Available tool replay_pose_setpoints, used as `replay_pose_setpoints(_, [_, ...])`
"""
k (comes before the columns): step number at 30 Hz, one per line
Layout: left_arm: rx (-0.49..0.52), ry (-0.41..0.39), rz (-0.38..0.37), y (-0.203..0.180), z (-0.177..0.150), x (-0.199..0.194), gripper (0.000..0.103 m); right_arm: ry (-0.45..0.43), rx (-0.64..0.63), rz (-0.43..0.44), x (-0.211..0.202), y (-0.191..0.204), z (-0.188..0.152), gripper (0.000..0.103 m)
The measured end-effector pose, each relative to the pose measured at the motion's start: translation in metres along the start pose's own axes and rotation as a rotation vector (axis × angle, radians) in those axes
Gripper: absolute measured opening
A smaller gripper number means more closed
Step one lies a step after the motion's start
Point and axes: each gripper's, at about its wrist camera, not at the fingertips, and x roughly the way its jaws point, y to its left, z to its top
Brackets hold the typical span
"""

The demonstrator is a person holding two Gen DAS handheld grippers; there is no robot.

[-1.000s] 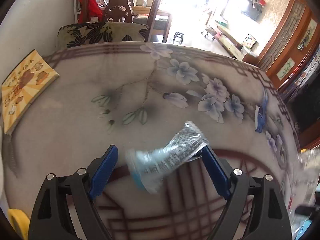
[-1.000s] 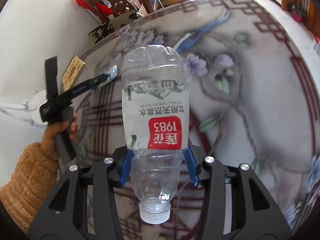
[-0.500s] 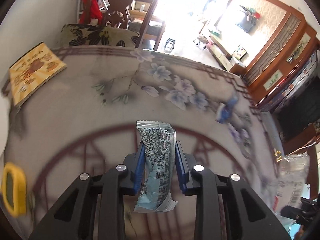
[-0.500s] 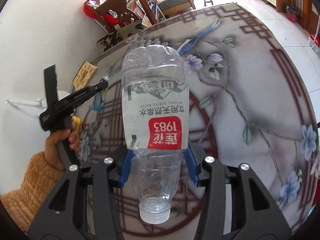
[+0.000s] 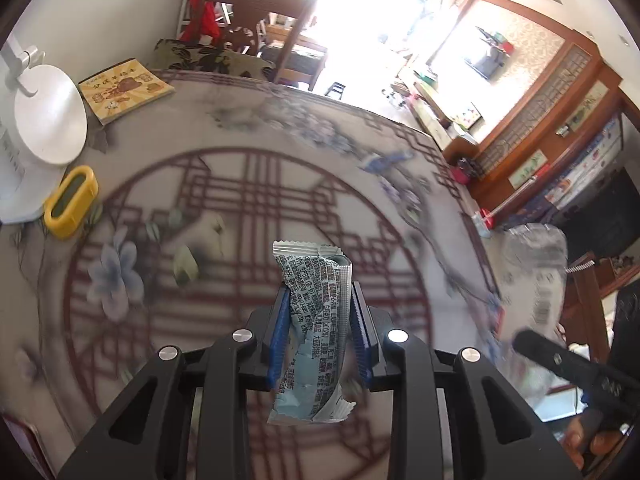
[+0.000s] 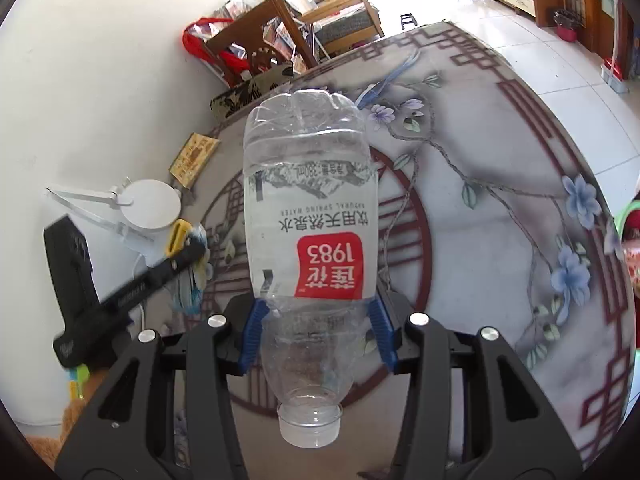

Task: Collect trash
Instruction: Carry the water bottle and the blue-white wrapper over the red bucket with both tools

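Observation:
A crumpled silver-blue snack wrapper (image 5: 316, 320) stands upright between the blue pads of my left gripper (image 5: 319, 300), which is shut on it above the patterned round table (image 5: 240, 184). My right gripper (image 6: 316, 312) is shut on an empty clear plastic water bottle (image 6: 310, 216) with a red label, cap pointing toward the camera. The bottle shows blurred at the right edge of the left wrist view as the clear plastic water bottle (image 5: 536, 272). From the right wrist camera the left gripper (image 6: 192, 252) sits at the left, the wrapper hanging from it.
A white lamp base (image 5: 48, 116), a yellow box (image 5: 72, 196) and an orange booklet (image 5: 124, 90) lie at the table's far left. A wooden chair (image 5: 260, 20) with a floral cushion stands behind the table. Tiled floor (image 6: 560, 64) lies beyond the right rim.
My left gripper closed on the wrapper, which lay loose between open jaws, and lifted it while pulling back from the table. The right gripper rose and drew back with the bottle.

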Motion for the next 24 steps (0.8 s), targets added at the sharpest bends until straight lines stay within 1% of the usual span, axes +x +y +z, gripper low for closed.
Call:
replay_pose_setpoints(3, [0.028,0.001,-0.011,-0.018,-0.012,-0.012,0.026,-0.030,0.006,0.010,-0.017,0.000,-0.006,0.045])
replay_pose_setpoints(10, [0.070,-0.025,-0.037,-0.063,-0.025,-0.030,0.026,-0.100,0.003,0.018,-0.057,-0.008,-0.020,0.045])
replay_pose_setpoints(17, [0.094,-0.025,-0.058,-0.104,-0.040,-0.032,0.026,-0.150,0.028,0.002,-0.094,-0.034,-0.033,0.045])
replay_pose_setpoints(24, [0.136,-0.025,-0.062,-0.143,-0.049,-0.028,0.026,-0.179,0.057,-0.001,-0.121,-0.066,-0.035,0.045])
